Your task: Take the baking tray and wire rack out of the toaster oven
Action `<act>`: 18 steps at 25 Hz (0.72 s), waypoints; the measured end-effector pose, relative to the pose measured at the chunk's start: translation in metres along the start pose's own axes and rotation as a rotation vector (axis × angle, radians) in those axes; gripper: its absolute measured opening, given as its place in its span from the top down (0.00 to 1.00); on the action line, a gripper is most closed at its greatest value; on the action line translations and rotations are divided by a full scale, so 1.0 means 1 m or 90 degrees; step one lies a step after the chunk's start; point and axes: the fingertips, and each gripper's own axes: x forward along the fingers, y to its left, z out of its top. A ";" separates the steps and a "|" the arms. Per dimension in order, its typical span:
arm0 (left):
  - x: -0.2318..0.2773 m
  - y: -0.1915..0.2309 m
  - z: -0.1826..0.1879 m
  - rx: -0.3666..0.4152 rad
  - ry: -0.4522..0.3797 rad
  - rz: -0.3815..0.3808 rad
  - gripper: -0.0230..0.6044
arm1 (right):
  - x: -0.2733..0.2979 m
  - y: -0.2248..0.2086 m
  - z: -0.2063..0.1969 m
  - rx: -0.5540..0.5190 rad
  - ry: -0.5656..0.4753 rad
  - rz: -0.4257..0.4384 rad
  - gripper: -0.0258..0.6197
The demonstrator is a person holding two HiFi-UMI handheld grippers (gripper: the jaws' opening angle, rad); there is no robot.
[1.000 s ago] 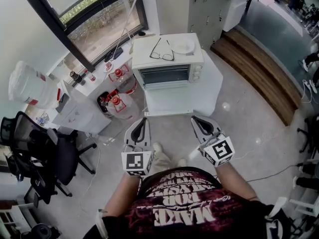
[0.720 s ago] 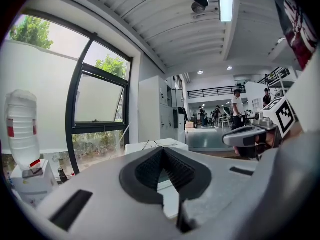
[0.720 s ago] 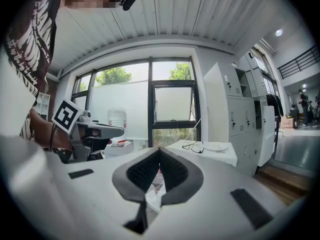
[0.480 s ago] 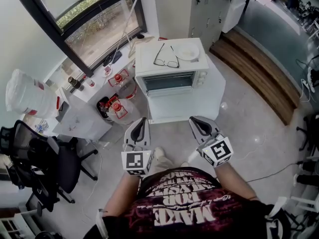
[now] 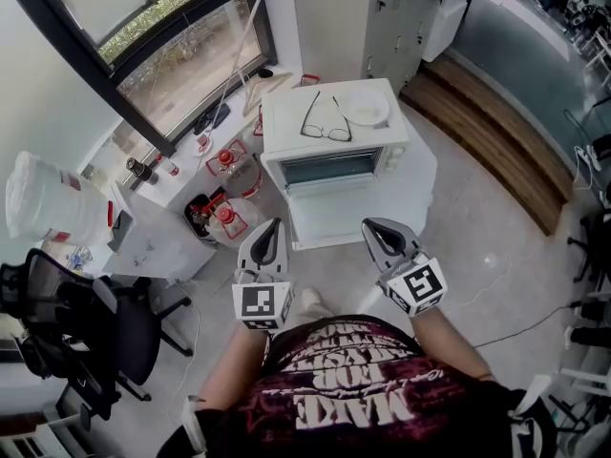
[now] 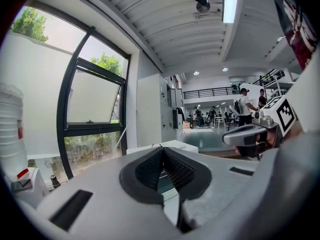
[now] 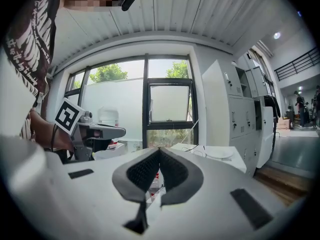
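Inside toaster oven, baking tray and wire rack indistinct.

Eyeglasses: laid with arms unfolded, just beside the plate.
Plate: white, round, set to the right of the eyeglasses.
Water jug: large, translucent, stood at the left.
Red-capped bottles: grouped on the floor under the window.
Office chair: black, placed lower left.

Head view looks steeply down on the toaster oven; both gripper views face it, nearly level.
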 end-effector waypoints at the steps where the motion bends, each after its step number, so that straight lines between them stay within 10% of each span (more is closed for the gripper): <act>1: 0.005 0.003 0.001 0.001 -0.001 -0.004 0.95 | 0.004 -0.002 0.001 0.000 0.000 -0.004 0.96; 18: 0.051 0.046 0.007 0.000 -0.022 -0.083 0.95 | 0.052 -0.010 0.013 -0.007 0.007 -0.079 0.96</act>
